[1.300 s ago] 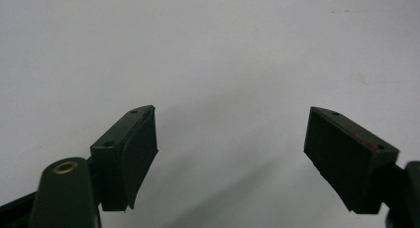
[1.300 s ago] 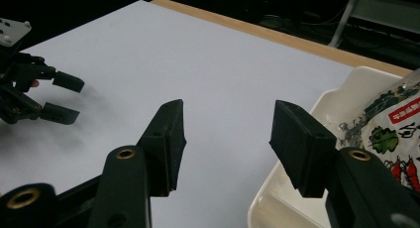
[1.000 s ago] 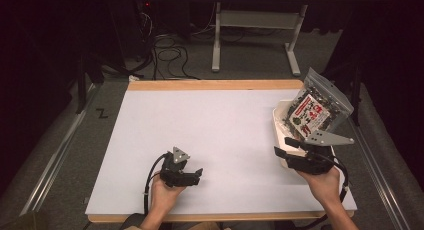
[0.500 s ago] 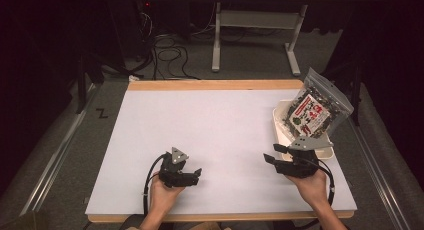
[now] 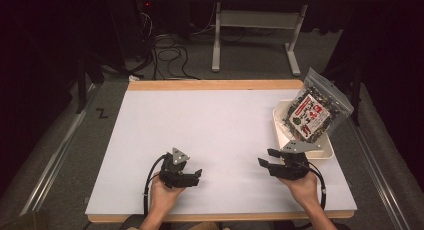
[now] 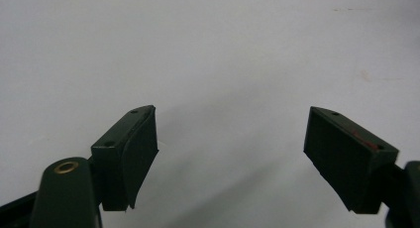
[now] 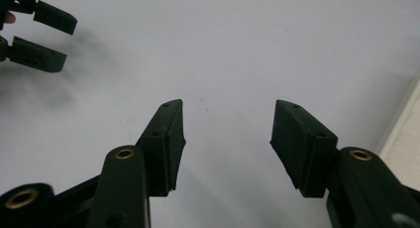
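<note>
A clear zip bag [image 5: 314,111] of dark snack pieces with a red and white label leans upright in a white tray [image 5: 326,151] at the table's right edge. My right gripper [image 5: 266,157] rests on the white tabletop just left of the tray, apart from the bag. Its jaws stand open with nothing between them, as the right gripper view shows [image 7: 229,114]. My left gripper [image 5: 196,176] lies near the front edge, left of centre, pointing right. It is open and empty in the left gripper view [image 6: 232,124].
A white sheet [image 5: 210,125] covers the wooden table. The tray's pale rim [image 7: 407,131] shows at the right of the right gripper view, and the left gripper's open jaws [image 7: 42,35] lie at its top left. Cables and a metal stand [image 5: 255,25] are on the floor beyond.
My right gripper has drawn back from the tray, moving left and toward the front edge. The bag stays leaning in the tray. The left gripper has hardly moved.
</note>
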{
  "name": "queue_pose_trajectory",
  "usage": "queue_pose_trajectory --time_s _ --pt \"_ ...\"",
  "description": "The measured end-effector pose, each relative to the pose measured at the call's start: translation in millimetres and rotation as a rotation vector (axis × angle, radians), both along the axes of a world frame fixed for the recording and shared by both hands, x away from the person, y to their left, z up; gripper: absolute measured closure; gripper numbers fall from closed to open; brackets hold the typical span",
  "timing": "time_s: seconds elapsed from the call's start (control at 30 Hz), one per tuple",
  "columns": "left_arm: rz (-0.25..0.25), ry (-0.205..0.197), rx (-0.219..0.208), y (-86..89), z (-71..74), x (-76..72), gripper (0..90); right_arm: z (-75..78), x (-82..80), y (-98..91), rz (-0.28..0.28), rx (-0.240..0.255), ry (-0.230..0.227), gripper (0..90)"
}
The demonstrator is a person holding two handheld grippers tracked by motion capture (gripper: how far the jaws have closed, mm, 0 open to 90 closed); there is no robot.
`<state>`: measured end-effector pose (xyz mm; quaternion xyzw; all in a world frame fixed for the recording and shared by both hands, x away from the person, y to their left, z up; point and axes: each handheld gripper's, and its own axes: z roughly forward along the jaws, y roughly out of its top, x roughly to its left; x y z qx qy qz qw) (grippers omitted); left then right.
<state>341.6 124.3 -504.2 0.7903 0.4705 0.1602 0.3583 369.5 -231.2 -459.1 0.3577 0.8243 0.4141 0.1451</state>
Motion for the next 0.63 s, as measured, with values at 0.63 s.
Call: queue_pose_trajectory --time_s 0.63 --pt "-0.011 -0.001 0.013 -3.5 -1.9 -2.2 21.5 -23.6 -3.5 8.7 0.027 -0.084 -0.016 46.2"
